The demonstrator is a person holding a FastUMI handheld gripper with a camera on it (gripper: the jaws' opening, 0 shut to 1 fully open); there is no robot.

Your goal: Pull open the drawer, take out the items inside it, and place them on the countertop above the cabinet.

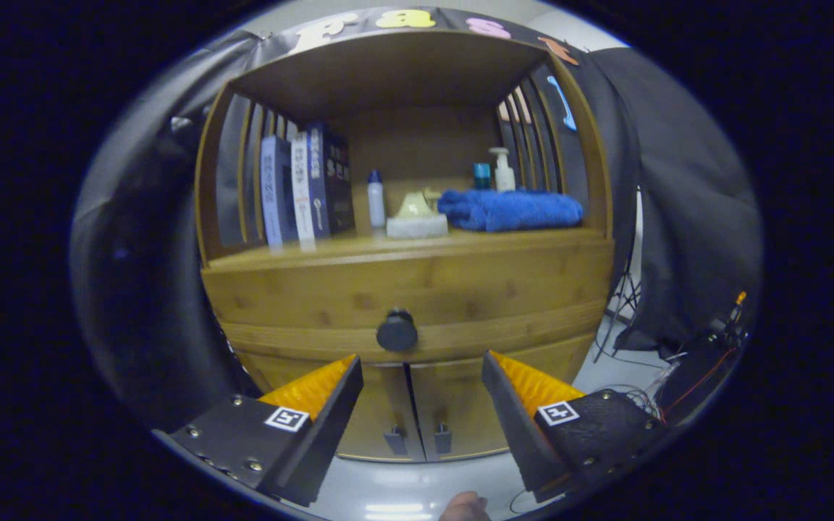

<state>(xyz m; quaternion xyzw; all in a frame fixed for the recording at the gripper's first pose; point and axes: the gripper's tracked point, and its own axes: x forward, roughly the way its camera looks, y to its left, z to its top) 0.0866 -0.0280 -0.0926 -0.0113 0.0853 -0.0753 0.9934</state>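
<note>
- Gripper (423, 369) faces the cabinet, fingers spread wide, holding nothing.
- Knob (397, 331) sits just ahead, slightly left of the gap's centre.
- Drawer (417, 297) is shut.

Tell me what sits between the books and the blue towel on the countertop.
In the gripper view, a small white bottle and a pale dish stand between the books and the towel. The open gripper is short of the knob.
</note>
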